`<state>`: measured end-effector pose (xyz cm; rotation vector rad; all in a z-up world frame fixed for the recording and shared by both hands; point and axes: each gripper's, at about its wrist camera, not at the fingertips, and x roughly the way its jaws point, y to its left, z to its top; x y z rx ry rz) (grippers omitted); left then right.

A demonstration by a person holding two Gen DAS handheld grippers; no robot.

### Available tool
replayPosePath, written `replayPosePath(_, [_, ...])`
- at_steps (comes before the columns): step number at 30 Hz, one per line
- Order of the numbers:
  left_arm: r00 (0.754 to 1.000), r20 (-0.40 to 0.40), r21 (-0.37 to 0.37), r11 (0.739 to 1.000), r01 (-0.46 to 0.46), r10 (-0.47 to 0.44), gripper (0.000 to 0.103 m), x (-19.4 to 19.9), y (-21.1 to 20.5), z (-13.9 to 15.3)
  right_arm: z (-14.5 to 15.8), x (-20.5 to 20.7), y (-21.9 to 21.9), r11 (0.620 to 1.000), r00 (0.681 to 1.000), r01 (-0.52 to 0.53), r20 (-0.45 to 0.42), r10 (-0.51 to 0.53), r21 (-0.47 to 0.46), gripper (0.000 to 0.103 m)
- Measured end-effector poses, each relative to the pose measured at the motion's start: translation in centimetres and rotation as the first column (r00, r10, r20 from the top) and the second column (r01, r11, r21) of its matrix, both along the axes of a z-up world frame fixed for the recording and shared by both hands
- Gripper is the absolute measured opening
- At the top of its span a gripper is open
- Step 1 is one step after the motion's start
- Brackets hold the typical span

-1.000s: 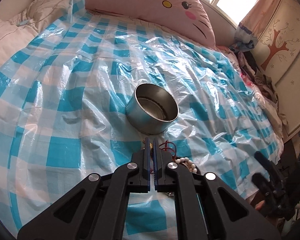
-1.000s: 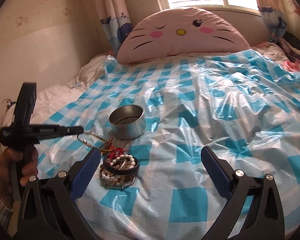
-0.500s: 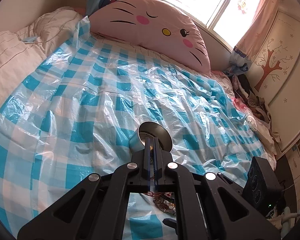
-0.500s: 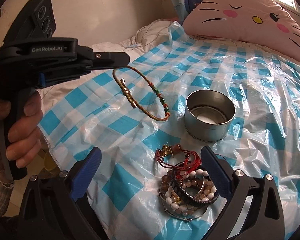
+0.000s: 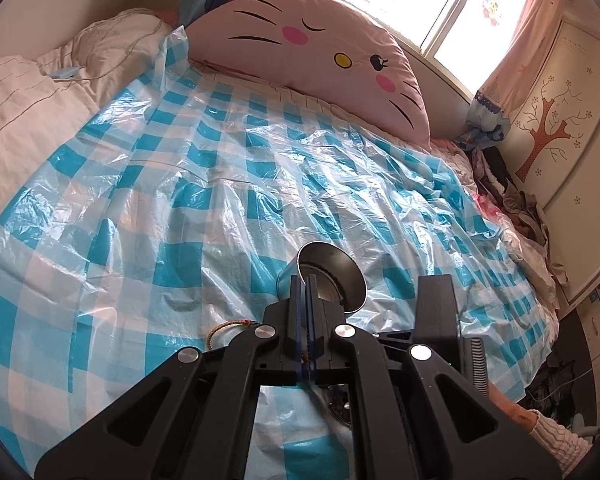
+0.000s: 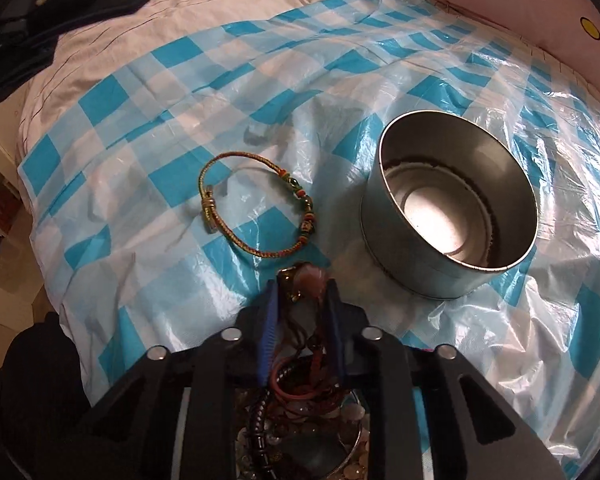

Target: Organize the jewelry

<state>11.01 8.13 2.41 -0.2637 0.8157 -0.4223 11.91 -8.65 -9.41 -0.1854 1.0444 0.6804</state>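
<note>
Item: tin (image 6: pixel 448 216), round, metal, open mouth up, standing on the checked plastic sheet (image 6: pixel 148 92) ahead and to the right of the right tongs (image 6: pixel 302 296). We see nothing in it but a raised ring on its floor.

Item: braided bracelet (image 6: pixel 256 208), green and gold with small beads. It lies flat on the sheet just ahead and to the left of the right tongs, apart from the tin. Its oval runs long from far left to near right, the clasp on the left side, the beads on the right side toward the tin. In the left view only a short arc of it (image 5: pixel 230 326) shows, beside the left tongs (image 5: pixel 302 280).

Item: heap of bracelets (image 6: pixel 300 420), beads, red cord and a dark band, under the right tongs.

Left tongs: together, nothing between them that we can see.

Right tongs: their jaws have just been closing and now clamp on a red cord bracelet (image 6: pixel 304 280) with a pale charm at the tips, its cords trailing back into the heap.

Step in hand, as we judge it: picking one piece out of the heap for the tin.

Next move, as we judge it: a slow lift so the cords pull free of the other pieces, then a carry right and forward over the tin's rim before letting go.
</note>
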Motion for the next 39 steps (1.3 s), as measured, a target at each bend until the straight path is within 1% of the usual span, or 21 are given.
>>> replayPosePath(2, [1.000, -0.025, 0.039, 0.999, -0.002, 0.003, 0.002, 0.5, 0.0, -1.1, 0.6, -0.5, -1.0, 0.997, 0.999, 0.040, 0.003, -0.041, 0.064, 0.007])
replayPosePath(5, [0.995, -0.098, 0.112, 0.994, -0.003, 0.014, 0.003, 2.0, -0.1, -3.9, 1.4, -1.8, -2.7, 0.980, 0.995, 0.100, 0.004, -0.103, 0.171, 0.006])
replayPosePath(7, [0.988, -0.153, 0.150, 0.989, 0.005, 0.019, 0.003, 3.0, -0.1, -6.0, 1.7, -2.4, -3.8, 0.956, 0.988, 0.150, -0.009, -0.152, 0.253, 0.006])
replayPosePath(8, [0.985, -0.173, 0.159, 0.987, 0.009, 0.018, 0.009, 3.4, -0.1, -6.9, 1.8, -2.6, -4.4, 0.941, 0.984, 0.175, -0.018, -0.178, 0.291, 0.006])
replayPosePath(10, [0.981, -0.192, 0.175, 0.985, 0.007, 0.027, 0.038, 3.8, -0.2, -8.1, 1.9, -2.8, -5.3, 0.912, 0.976, 0.213, -0.039, -0.213, 0.350, 0.006])
replayPosePath(11, [0.982, -0.183, 0.187, 0.982, -0.006, 0.041, 0.060, 3.8, -0.2, -8.4, 1.9, -2.7, -5.4, 0.909, 0.974, 0.221, -0.039, -0.222, 0.355, 0.006])
replayPosePath(12, [0.984, -0.170, 0.199, 0.980, -0.017, 0.051, 0.063, 3.7, -0.3, -8.6, 1.9, -2.4, -5.3, 0.912, 0.973, 0.226, -0.037, -0.228, 0.341, 0.008])
replayPosePath(13, [0.984, -0.171, 0.201, 0.979, -0.011, 0.047, 0.063, 3.8, -0.5, -8.9, 1.9, -2.1, -5.1, 0.918, 0.974, 0.224, -0.040, -0.223, 0.327, 0.023])
replayPosePath(14, [0.983, -0.178, 0.194, 0.981, -0.005, 0.041, 0.063, 3.9, -0.6, -9.1, 1.8, -1.8, -4.8, 0.924, 0.976, 0.218, -0.040, -0.216, 0.314, 0.050])
replayPosePath(15, [0.982, -0.181, 0.194, 0.981, -0.008, 0.043, 0.053, 3.9, -0.6, -9.3, 1.7, -1.6, -4.5, 0.932, 0.977, 0.211, -0.030, -0.212, 0.294, 0.059])
replayPosePath(16, [0.980, -0.191, 0.207, 0.978, -0.008, 0.048, 0.040, 4.1, -0.7, -9.5, 1.7, -1.5, -4.1, 0.943, 0.979, 0.197, -0.009, -0.201, 0.268, 0.062])
replayPosePath(17, [0.975, -0.217, 0.216, 0.976, 0.002, 0.046, 0.013, 4.3, -0.8, -10.0, 1.6, -1.2, -3.5, 0.957, 0.982, 0.180, 0.009, -0.187, 0.229, 0.063])
replayPosePath(18, [0.972, -0.229, 0.213, 0.977, 0.003, 0.047, 0.006, 4.5, -0.7, -10.3, 1.4, -0.9, -2.9, 0.968, 0.984, 0.171, 0.025, -0.178, 0.184, 0.065])
replayPosePath(21, [0.977, -0.209, 0.233, 0.973, 0.010, 0.040, 0.004, 4.0, -0.9, -10.0, 0.1, -0.1, -1.5, 0.988, 0.992, 0.122, 0.029, -0.125, 0.097, 0.067])
replayPosePath(23, [0.980, -0.195, 0.231, 0.973, 0.013, 0.033, 0.003, 3.7, -0.8, -9.4, -0.8, 0.2, -0.5, 0.997, 0.997, 0.068, 0.017, -0.069, 0.044, 0.041])
replayPosePath(24, [0.982, -0.187, 0.228, 0.974, 0.013, 0.031, 0.003, 3.5, -0.7, -9.1, -1.0, 0.0, -0.1, 0.998, 0.998, 0.054, 0.027, -0.054, 0.015, 0.018])
replayPosePath(25, [0.983, -0.180, 0.218, 0.976, 0.011, 0.029, 0.003, 3.4, -0.5, -8.6, -0.9, -0.1, 0.0, 0.999, 0.998, 0.048, 0.034, -0.048, 0.008, 0.008])
replayPosePath(29, [0.989, -0.145, 0.177, 0.984, 0.011, 0.015, 0.003, 2.8, -0.3, -6.5, 0.6, -1.3, -1.4, 0.989, 0.995, 0.087, 0.047, -0.093, 0.120, 0.006])
replayPosePath(35, [0.996, -0.089, 0.148, 0.988, 0.035, -0.022, 0.003, 1.9, -1.6, -3.4, 3.4, -3.5, -4.7, 0.936, 0.978, 0.176, 0.056, -0.203, 0.305, 0.006])
replayPosePath(37, [0.997, -0.072, 0.134, 0.990, 0.046, -0.037, 0.003, 1.9, -2.1, -2.5, 4.4, -3.8, -5.7, 0.921, 0.971, 0.196, 0.063, -0.230, 0.338, 0.006])
replayPosePath(39, [0.997, -0.055, 0.126, 0.990, 0.057, -0.051, 0.003, 1.8, -2.9, -1.6, 5.3, -3.7, -6.5, 0.917, 0.967, 0.204, 0.073, -0.242, 0.344, 0.006])
